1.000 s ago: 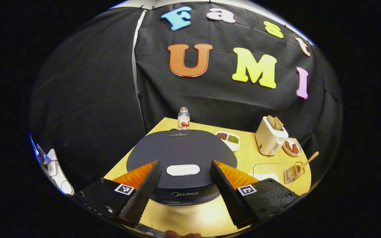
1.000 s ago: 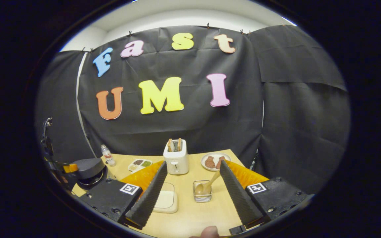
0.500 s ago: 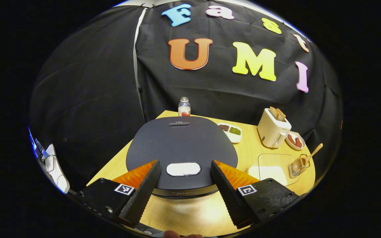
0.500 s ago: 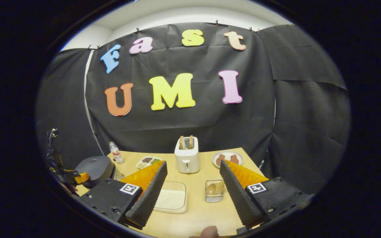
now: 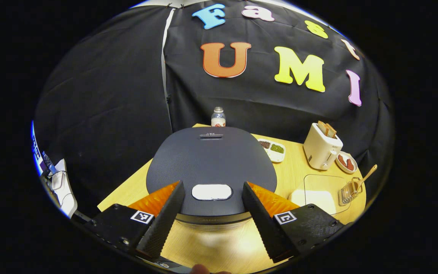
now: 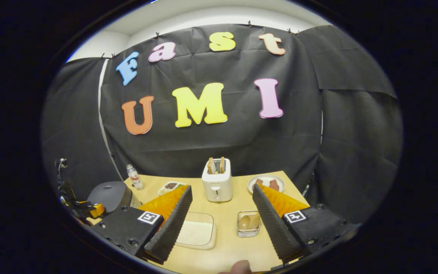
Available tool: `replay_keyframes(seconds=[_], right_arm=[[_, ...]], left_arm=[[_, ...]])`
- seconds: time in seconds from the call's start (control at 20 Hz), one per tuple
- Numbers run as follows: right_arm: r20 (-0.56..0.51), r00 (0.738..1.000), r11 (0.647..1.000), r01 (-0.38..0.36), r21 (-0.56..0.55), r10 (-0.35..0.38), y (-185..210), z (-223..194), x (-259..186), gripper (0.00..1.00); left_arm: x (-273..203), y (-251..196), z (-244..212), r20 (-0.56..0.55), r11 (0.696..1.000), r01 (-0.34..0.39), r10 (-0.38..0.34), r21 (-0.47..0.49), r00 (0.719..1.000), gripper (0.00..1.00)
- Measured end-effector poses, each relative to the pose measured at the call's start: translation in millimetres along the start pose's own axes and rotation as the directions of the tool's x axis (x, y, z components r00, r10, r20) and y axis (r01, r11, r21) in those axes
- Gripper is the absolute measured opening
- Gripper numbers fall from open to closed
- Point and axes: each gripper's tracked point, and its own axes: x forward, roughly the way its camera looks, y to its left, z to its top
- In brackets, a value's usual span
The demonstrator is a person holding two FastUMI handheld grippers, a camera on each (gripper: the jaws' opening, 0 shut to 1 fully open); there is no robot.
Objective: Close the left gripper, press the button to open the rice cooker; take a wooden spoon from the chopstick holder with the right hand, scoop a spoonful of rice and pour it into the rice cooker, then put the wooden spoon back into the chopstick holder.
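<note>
Step one in hand: left gripper (image 5: 212,213) hovers over rice cooker (image 5: 211,163) at table's front-left corner, fingers spread wide astride button (image 5: 211,191). Next: close fingers, press down. Right gripper (image 6: 219,219) also agape, nothing held.

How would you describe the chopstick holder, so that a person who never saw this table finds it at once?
Start at the white toaster standing at the back of the wooden table. In front of it, nearer the camera, sits the chopstick holder, right of the flat rice tray. It is the small wire basket with a wooden spoon in it.
</note>
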Motion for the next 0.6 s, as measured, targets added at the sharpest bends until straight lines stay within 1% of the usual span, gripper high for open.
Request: replay_keyframes(seconds=[0.05,0.1,0.2,0.4,0.5,0.6], right_arm=[[0.001,1.0,1.0,-0.014,-0.004,0.014,-1,2,6,0.98],[0.004,0.999,0.999,-0.032,-0.005,0.032,0,5,11,1.0],[0.014,0.998,0.998,-0.069,-0.011,0.069,1,9,19,1.0],[0.049,0.99,0.99,-0.127,-0.054,0.13,3,19,29,1.0],[0.066,0.988,0.988,-0.139,-0.061,0.143,4,25,26,1.0],[0.087,0.986,0.989,-0.135,-0.066,0.14,5,31,14,1.0]], left_arm=[[-1,0,-1,-0.002,1.0,-0.004,0.004,-0.004,1.0,1.0],[-2,0,1,0.004,1.0,-0.009,0.009,-0.012,1.0,1.0],[0,-1,2,0.022,1.0,-0.012,0.013,-0.021,1.0,1.0],[2,-1,6,0.08,1.0,-0.027,0.026,0.009,0.996,0.98],[-1,-3,13,0.099,1.0,-0.027,0.029,-0.016,0.995,0.97],[-11,-6,25,0.13,0.999,-0.017,0.022,-0.035,0.991,0.96]])
